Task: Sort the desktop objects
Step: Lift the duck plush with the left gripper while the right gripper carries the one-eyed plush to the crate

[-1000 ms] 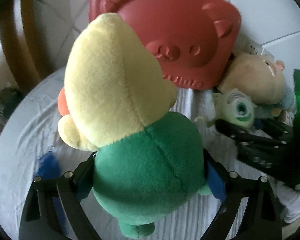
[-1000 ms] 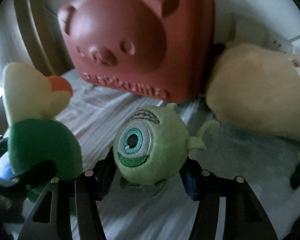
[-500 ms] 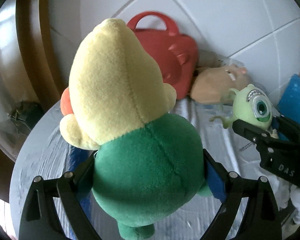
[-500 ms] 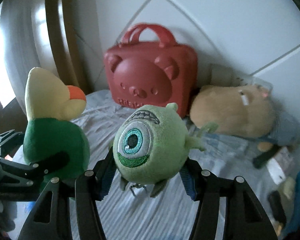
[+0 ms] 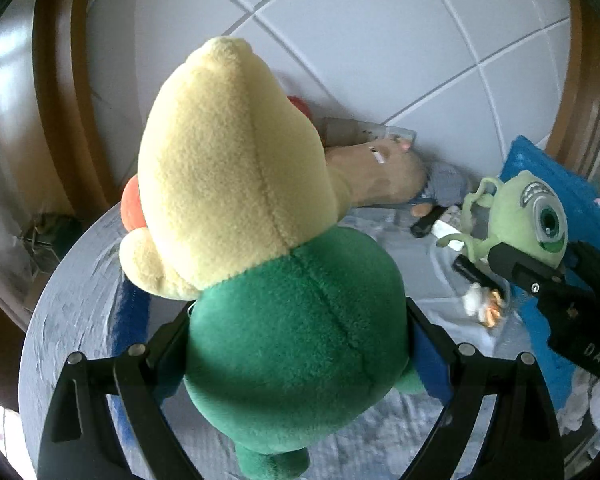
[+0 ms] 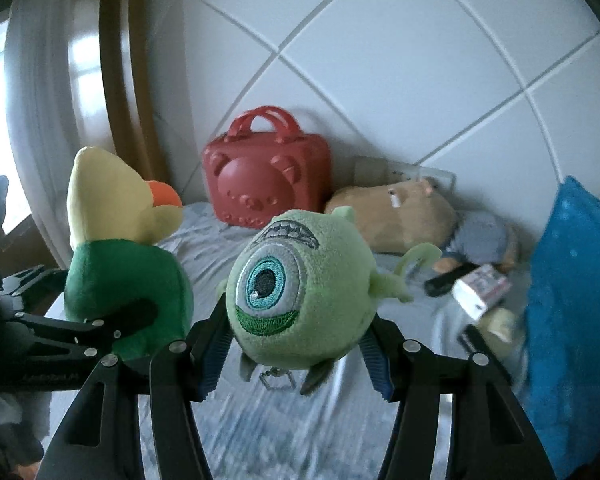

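Two plush toys gripped, one in each tool, above the grey cloth.

The left gripper [image 5: 298, 344] pinches the green body of the yellow-headed duck plush [image 5: 236, 168]; the right gripper [image 6: 296, 344] clamps the one-eyed green monster plush [image 6: 300, 284] by its sides. Beyond them, against the tiled wall, stand a red bear case [image 6: 266, 184] and a tan plush [image 6: 392, 220], lying; a blue cushion [image 6: 572, 300] rises right of the right gripper.
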Available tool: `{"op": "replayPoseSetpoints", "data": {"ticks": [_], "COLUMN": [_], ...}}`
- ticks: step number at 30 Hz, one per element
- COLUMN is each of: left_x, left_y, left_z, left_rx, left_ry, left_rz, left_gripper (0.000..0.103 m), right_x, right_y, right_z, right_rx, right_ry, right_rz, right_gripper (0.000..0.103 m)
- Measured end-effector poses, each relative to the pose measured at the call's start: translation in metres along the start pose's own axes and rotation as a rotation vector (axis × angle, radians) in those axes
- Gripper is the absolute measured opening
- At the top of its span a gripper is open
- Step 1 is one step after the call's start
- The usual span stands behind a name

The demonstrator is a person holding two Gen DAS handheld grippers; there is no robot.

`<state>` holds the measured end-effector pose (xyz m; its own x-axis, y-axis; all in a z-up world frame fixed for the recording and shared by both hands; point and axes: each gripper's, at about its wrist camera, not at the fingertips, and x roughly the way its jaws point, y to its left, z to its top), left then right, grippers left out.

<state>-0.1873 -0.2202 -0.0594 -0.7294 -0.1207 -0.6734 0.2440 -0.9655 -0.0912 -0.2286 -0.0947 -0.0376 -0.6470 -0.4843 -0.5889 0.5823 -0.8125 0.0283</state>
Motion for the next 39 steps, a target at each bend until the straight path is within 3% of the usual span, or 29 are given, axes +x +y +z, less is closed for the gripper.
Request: {"op": "replayPoseSetpoints", "data": {"ticks": [6,20,26,30,34,37,39], "left_x": [-0.028,-0.052,-0.059,-0.065,-0.064,-0.057,-0.038], "left_y": [-0.051,-0.174,-0.255,-0.323,-0.396,-0.449,-0.486], "left_z": [-0.005,0.006,0.029,0.062,0.101,0.123,0.134], "left_rx": [0.046,0.214,0.266,0.266,0.271,0.289,0.299], "left_ry": [-0.024,-0.076,-0.135,-0.196,-0.234,-0.214,-0.155], "left_rz": [-0.031,-0.219,-0.241,-0.257,-0.28,-0.313,-0.325], "left_gripper": [0.094,0.094,0.094,0.094,0.094,0.094,0.094], "right_x": [-0.05,-0.15,-0.202,-0.244,-0.282,-0.287,-0.28], "right_y": [-0.029,-0.11,-0.187,-0.256,-0.324,-0.368,-0.396], "right_z": [-0.009,-0.029,-0.016,0.002,0.03,0.046,0.05], "right_rx": [0.009,0.16,0.175,0.152,0.095,0.074,0.08], "right_ry": [-0.027,-0.101,-0.159,-0.195,-0.211,-0.186,-0.159], "right_rz": [-0.034,-0.22,-0.225,-0.232,-0.298,-0.354,-0.373], "right_gripper": [0.059,0.059,0.059,0.059,0.059,0.059,0.059]}}
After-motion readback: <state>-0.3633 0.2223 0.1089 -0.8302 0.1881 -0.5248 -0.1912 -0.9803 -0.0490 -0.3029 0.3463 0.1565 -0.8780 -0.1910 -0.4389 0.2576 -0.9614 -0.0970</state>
